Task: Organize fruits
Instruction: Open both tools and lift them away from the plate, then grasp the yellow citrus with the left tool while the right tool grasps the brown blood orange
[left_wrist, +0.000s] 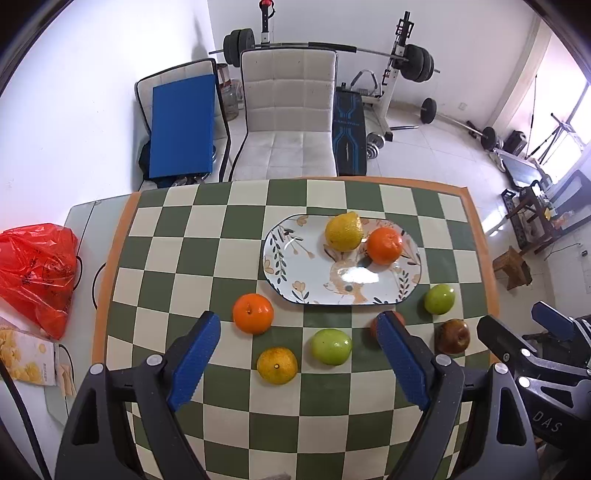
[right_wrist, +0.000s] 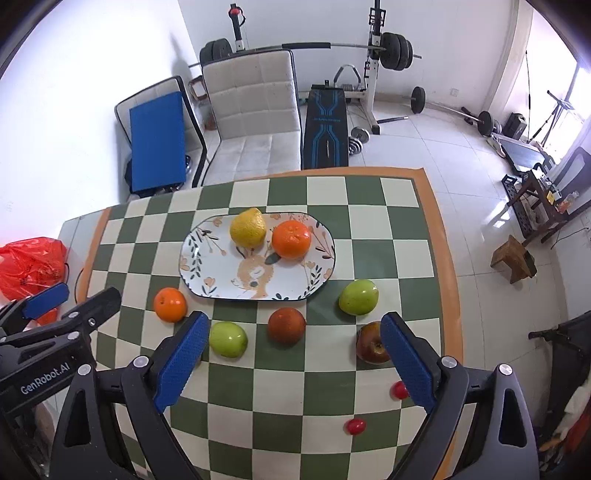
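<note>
A flowered oval plate (left_wrist: 295, 273) (right_wrist: 214, 266) on the checkered cloth holds a lemon (left_wrist: 343, 231) (right_wrist: 248, 228) and an orange (left_wrist: 384, 245) (right_wrist: 291, 240). Loose in front of it lie an orange (left_wrist: 253, 313) (right_wrist: 170, 304), a yellowish mandarin (left_wrist: 277, 365), two green apples (left_wrist: 330, 346) (left_wrist: 439, 299), a dark red fruit (right_wrist: 287, 325) and a brownish apple (left_wrist: 453, 336) (right_wrist: 371, 343). Two small red fruits (right_wrist: 399, 390) (right_wrist: 355, 425) sit nearer me. My left gripper (left_wrist: 299, 321) hovers open over the left fruits. Beside it, my right gripper (right_wrist: 295, 321) is open and empty above the dark red fruit.
A red plastic bag (left_wrist: 37, 273) and a snack box (left_wrist: 29, 360) lie left of the cloth. Past the far table edge stand a padded chair (left_wrist: 288, 122), a blue board (left_wrist: 183, 125) and weight gear (left_wrist: 402, 62). A wooden stool (right_wrist: 513, 258) stands on the floor at right.
</note>
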